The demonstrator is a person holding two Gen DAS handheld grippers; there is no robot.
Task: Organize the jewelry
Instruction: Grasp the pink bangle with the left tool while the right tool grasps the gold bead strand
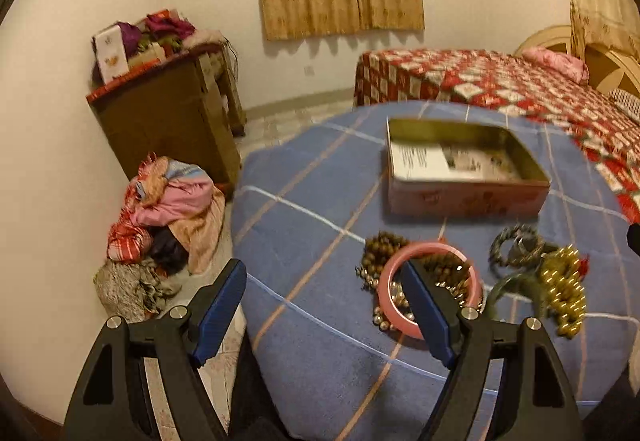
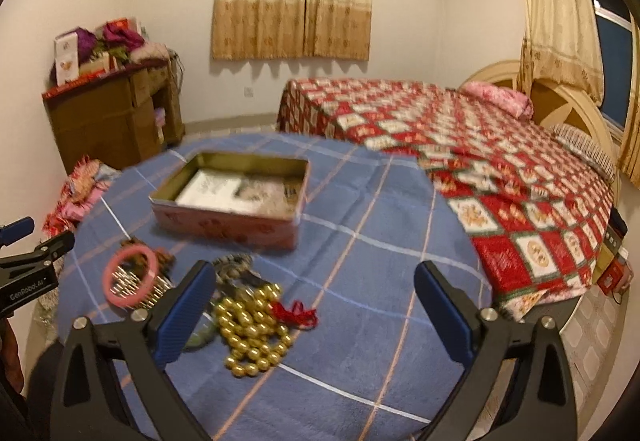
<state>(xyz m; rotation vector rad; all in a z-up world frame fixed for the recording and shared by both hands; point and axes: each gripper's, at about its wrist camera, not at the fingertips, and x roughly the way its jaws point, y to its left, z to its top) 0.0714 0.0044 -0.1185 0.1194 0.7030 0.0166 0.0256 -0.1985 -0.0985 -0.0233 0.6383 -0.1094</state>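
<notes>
Jewelry [image 2: 248,317] heaped on the blue-covered counter [image 2: 360,241], just before the open tin [image 2: 232,201].
We hold both hand-held grippers, left [image 1: 326,301] and right [image 2: 316,305], spread and empty above the pile, presumably choosing a piece for the tin.

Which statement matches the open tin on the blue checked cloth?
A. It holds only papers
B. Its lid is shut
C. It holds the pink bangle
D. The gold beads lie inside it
A: the tin shows only papers; the pink bangle and gold beads lie outside it on the cloth.
</notes>
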